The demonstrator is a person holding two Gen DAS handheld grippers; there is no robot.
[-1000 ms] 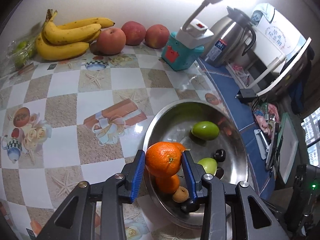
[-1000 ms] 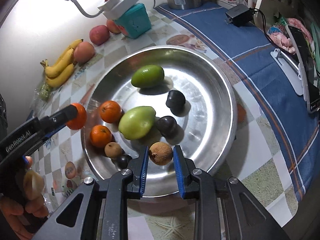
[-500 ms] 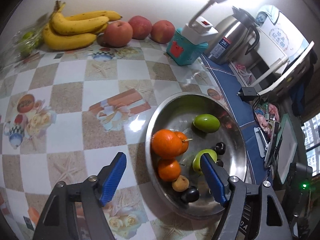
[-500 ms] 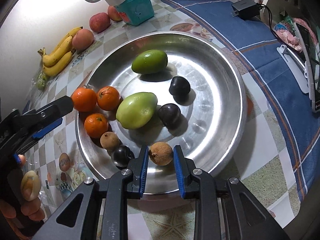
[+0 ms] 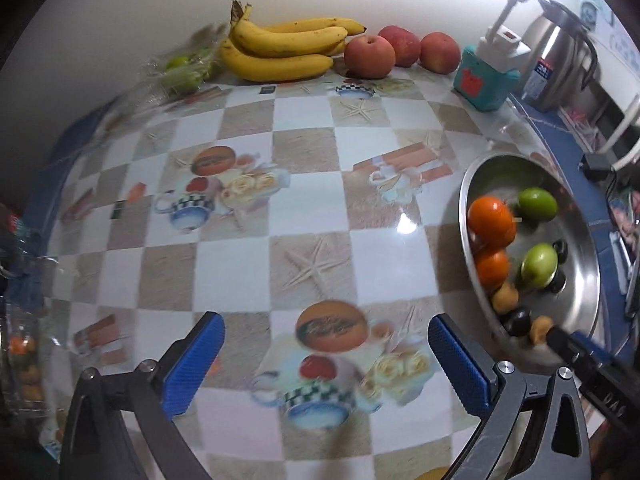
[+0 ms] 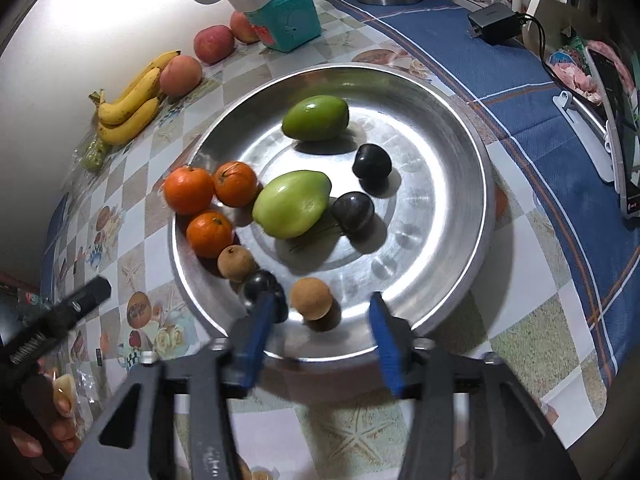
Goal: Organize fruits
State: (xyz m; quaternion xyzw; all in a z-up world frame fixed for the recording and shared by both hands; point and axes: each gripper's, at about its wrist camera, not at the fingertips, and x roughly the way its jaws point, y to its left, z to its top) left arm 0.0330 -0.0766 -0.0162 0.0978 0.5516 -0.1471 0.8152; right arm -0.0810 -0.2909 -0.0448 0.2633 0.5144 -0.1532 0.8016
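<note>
On the tray's (image 6: 472,240) left rim (image 6: 176,248), three oranges (image 6: 188,196) crowd together.

teal box (image 5: 486,82) by wall | steel kettle (image 5: 560,68) | black charger (image 6: 494,22) on blue cloth

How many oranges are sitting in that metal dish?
3, clustered at the left rim of the metal dish: one outermost, one beside it toward the middle, one nearer the camera. None seem hidden.

Tray (image 6: 460,152): three oranges (image 6: 188,196) at 9 o'clock, two mangoes (image 6: 292,204) centre to 12; bananas (image 6: 128,108) on the table at 10.
</note>
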